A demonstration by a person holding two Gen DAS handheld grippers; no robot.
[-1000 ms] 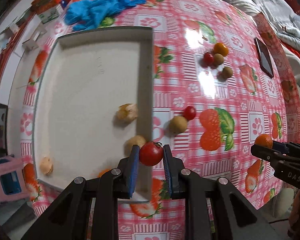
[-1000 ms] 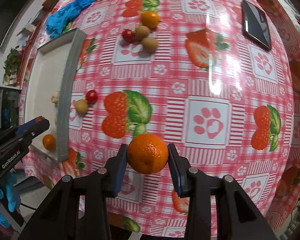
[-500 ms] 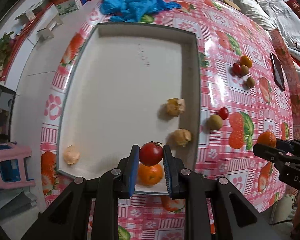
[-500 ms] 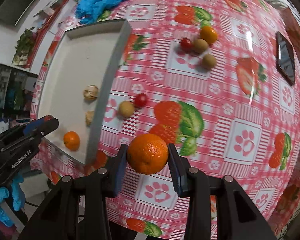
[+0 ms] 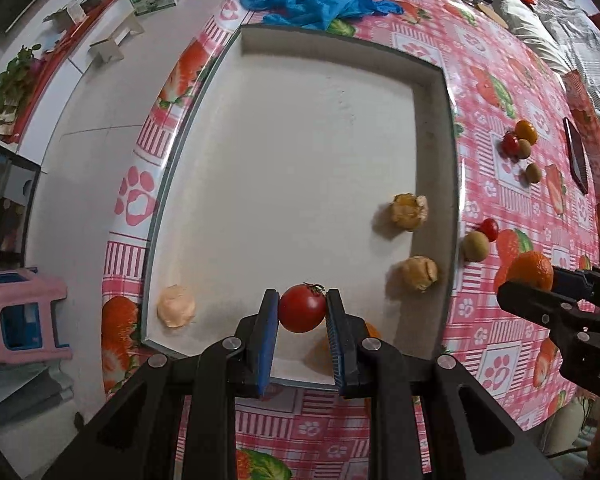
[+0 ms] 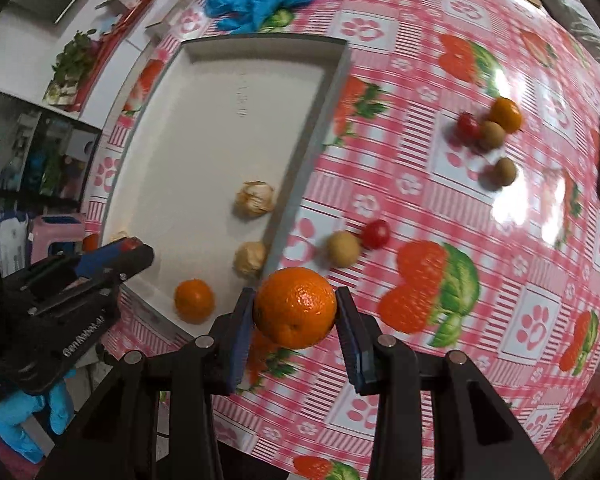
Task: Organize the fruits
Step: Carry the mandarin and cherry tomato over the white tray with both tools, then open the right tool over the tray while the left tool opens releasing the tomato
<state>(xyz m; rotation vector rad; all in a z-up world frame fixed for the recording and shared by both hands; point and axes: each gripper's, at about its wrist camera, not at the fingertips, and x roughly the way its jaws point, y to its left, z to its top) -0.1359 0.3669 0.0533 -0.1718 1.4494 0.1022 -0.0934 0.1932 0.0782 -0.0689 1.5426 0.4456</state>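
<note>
my left tool (image 5: 302,309) grips a tomato (image 5: 302,307) over the white tray (image 5: 284,168); my right tool (image 6: 295,312) grips an orange (image 6: 295,307) above the table (image 6: 480,272).

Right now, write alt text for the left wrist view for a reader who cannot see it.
The left gripper holds a red tomato above the near end of a shallow white tray containing a few pale husked fruits. The tray sits on a pink strawberry-print tablecloth, and at the right edge the right gripper carries an orange.
</note>
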